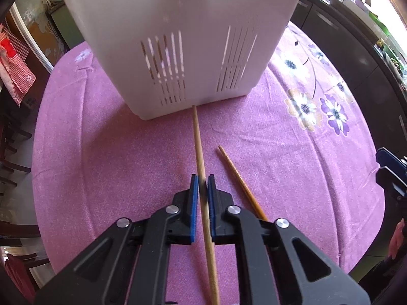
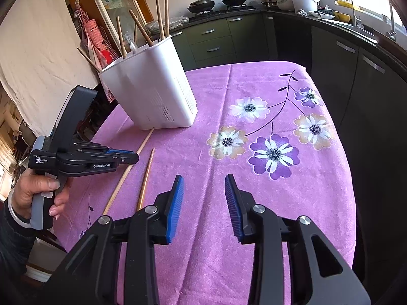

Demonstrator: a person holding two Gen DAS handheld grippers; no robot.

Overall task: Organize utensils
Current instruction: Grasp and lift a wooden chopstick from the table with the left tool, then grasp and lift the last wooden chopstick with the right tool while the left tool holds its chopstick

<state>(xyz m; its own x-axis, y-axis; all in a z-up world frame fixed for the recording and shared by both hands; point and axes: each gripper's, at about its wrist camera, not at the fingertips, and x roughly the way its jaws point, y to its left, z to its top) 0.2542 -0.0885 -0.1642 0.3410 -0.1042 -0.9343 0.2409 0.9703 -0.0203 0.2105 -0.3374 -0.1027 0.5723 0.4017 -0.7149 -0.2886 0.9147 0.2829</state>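
Observation:
A white slotted utensil holder (image 1: 183, 38) stands on the purple tablecloth; in the right wrist view the holder (image 2: 150, 94) has several chopsticks standing in it. Two chopsticks lie on the cloth in front of it. My left gripper (image 1: 203, 185) is shut on the light chopstick (image 1: 198, 137), whose far tip touches the holder's base. The darker chopstick (image 1: 234, 170) lies loose just right of it. In the right wrist view the left gripper (image 2: 132, 156) sits over the light chopstick (image 2: 142, 145), beside the darker one (image 2: 146, 178). My right gripper (image 2: 203, 190) is open and empty above the cloth.
The round table (image 2: 254, 203) has a flowered purple cloth. Dark kitchen cabinets (image 2: 356, 81) run along the back and right, with pots and a sink on the counter. A red checked apron (image 2: 94, 38) hangs at the left. Chairs (image 1: 15, 152) stand left of the table.

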